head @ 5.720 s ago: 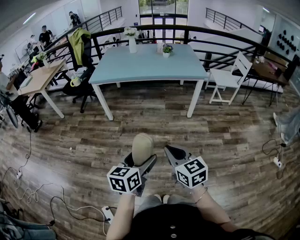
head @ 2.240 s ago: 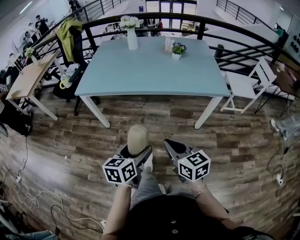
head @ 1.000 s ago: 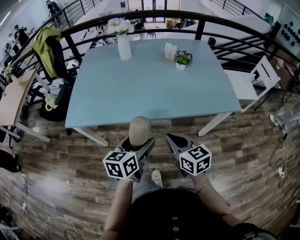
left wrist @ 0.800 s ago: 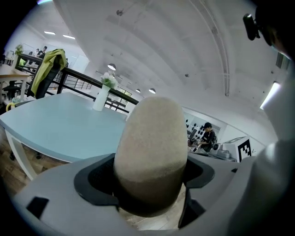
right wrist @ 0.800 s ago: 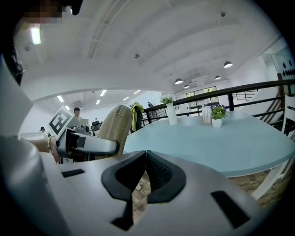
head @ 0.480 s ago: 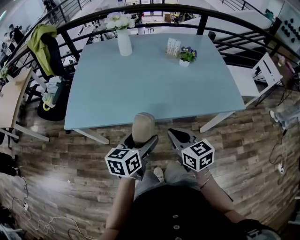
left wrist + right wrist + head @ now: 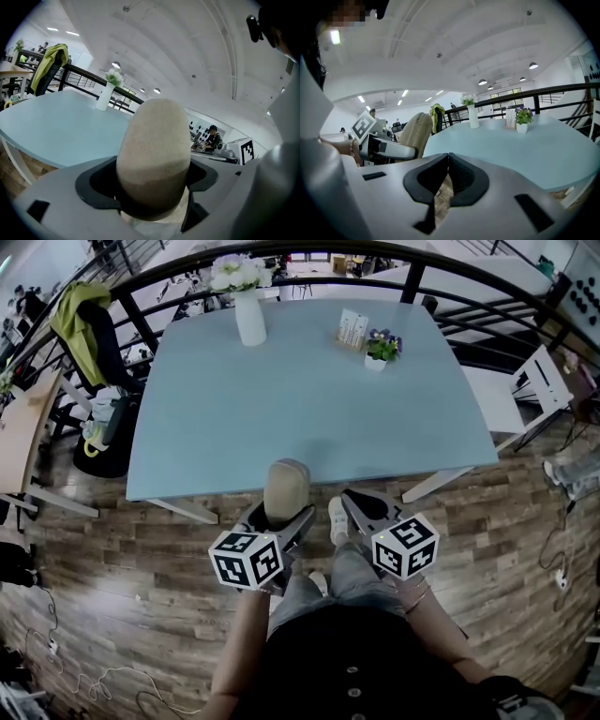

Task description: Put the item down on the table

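Blue counter (image 7: 309, 399), near edge.
At that edge the left claw (image 7: 280, 517) grasps an upright beige item (image 7: 286, 486); the right claw (image 7: 353, 505) beside it is clenched shut.

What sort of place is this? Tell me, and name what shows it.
Probably an open-plan office on a mezzanine: a black railing runs behind the pale blue table, a jacket hangs on an office chair, and a wooden desk stands at the left.
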